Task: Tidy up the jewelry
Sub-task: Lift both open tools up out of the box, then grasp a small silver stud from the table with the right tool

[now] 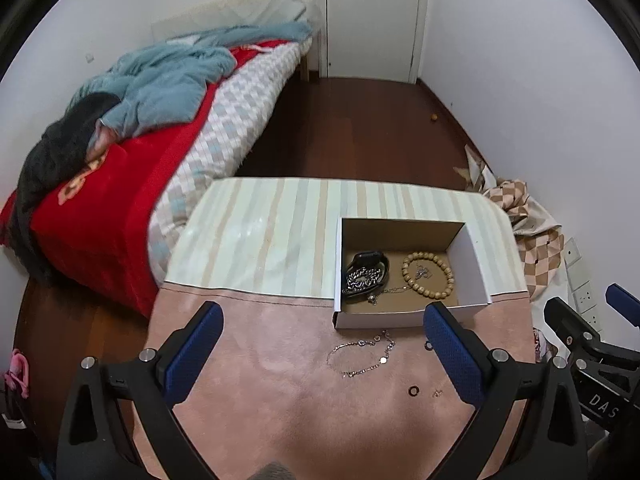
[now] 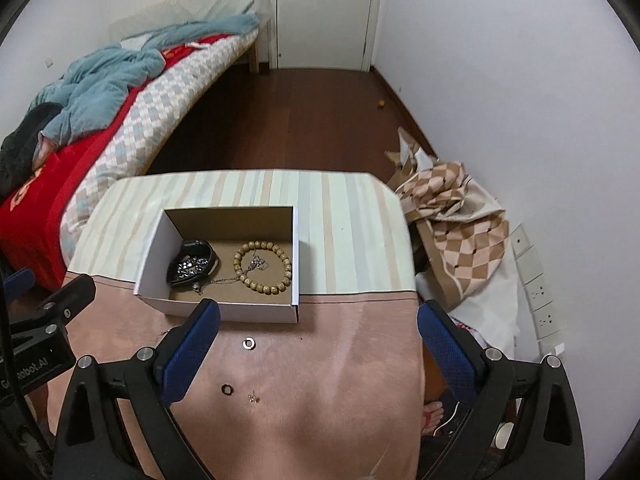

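An open white cardboard box [image 1: 472,264] [image 2: 154,240] stands on the table. It holds a wooden bead bracelet [image 1: 428,276] [image 2: 262,268], a black item with a silver chain [image 1: 366,276] [image 2: 192,266] and a thin necklace. On the pink cloth in front of the box lie a silver chain bracelet [image 1: 362,354], a silver ring [image 2: 249,343], a dark ring [image 1: 413,391] [image 2: 226,389] and a small earring [image 1: 436,392] [image 2: 253,398]. My left gripper [image 1: 320,320] is open and empty above the cloth. My right gripper [image 2: 318,316] is open and empty, right of the box.
The table has a pink cloth [image 1: 280,400] in front and a striped cover [image 1: 260,232] behind. A bed [image 1: 120,168] with red and blue bedding stands at the left. Checkered fabric [image 2: 452,200] is piled at the right by the wall. A closed door [image 1: 372,16] is at the back.
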The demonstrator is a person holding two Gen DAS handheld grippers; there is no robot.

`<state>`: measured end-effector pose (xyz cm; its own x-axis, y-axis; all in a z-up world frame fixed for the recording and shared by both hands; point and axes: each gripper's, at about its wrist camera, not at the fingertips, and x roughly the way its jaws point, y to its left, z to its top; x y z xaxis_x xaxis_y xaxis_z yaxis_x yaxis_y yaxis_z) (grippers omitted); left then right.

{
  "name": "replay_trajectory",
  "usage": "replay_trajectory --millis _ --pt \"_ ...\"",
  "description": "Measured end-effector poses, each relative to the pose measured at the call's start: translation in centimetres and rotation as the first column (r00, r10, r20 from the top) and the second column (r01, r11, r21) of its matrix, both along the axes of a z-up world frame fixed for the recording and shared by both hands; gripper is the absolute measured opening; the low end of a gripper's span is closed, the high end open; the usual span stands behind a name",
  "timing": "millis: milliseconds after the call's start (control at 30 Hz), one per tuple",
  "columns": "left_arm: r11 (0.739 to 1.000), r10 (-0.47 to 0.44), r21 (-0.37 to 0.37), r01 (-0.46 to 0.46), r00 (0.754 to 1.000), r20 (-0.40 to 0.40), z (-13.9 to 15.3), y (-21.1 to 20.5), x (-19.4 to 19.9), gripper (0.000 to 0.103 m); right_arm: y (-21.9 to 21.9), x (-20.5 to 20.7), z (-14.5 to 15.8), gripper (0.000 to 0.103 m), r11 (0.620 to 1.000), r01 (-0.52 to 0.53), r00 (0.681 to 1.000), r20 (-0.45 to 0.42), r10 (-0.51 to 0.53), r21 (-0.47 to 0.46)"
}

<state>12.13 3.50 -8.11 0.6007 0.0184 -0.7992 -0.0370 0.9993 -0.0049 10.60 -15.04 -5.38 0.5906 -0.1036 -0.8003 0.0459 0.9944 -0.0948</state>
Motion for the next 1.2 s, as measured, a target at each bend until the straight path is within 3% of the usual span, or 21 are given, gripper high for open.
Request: replay_trajectory --millis 400,600,733,867,933,1000,1067,1200 --pt "1.000 -0.014 0.004 0.014 0.997 0.080 4.1 -0.7 -4.8 0.102 -0.2 -5.7 5.6 0.100 1.000 0.002 0.993 0.119 -0.006 0.031" --pt "1.000 -0.008 0.007 0.007 0.996 0.089 4.0 -1.0 -5.6 0.102 -0.9 -6.9 5.9 0.100 0.998 0.001 0.993 0.119 -0.009 0.070" --pt "0.998 0.040 0.048 -0.042 0.998 0.048 0.7 -0.4 -5.4 0.102 -1.5 -6.5 2.9 0.100 0.993 -0.006 0.999 0.048 0.000 0.117" --pt "0.992 0.091 0.092 -0.086 0.994 -0.054 -4.7 0.7 -5.1 0.102 -2.0 -5.9 -3.3 0.100 0.982 -0.018 0.998 -0.056 0.029 0.187" --pt "0.989 0.111 0.111 -0.099 0.988 -0.107 -7.5 1.3 -4.9 0.102 -1.8 -5.7 -6.9 0.089 0.979 -0.033 0.993 -0.102 0.054 0.202" --pt "0.985 0.128 0.132 -0.109 0.980 -0.151 -9.8 1.7 -4.8 0.102 -1.4 -5.3 -10.2 0.064 0.975 -0.042 0.985 -0.157 0.078 0.218" --pt "0.984 0.138 0.139 -0.115 0.975 -0.175 -11.3 1.9 -4.7 0.102 -1.0 -5.0 -12.5 0.057 0.971 -0.049 0.978 -0.184 0.094 0.235" --pt "0.982 0.145 0.152 -0.114 0.968 -0.206 -12.9 2.1 -4.2 0.102 0.0 -4.7 -15.6 0.052 0.963 -0.077 0.974 -0.187 0.128 0.259"
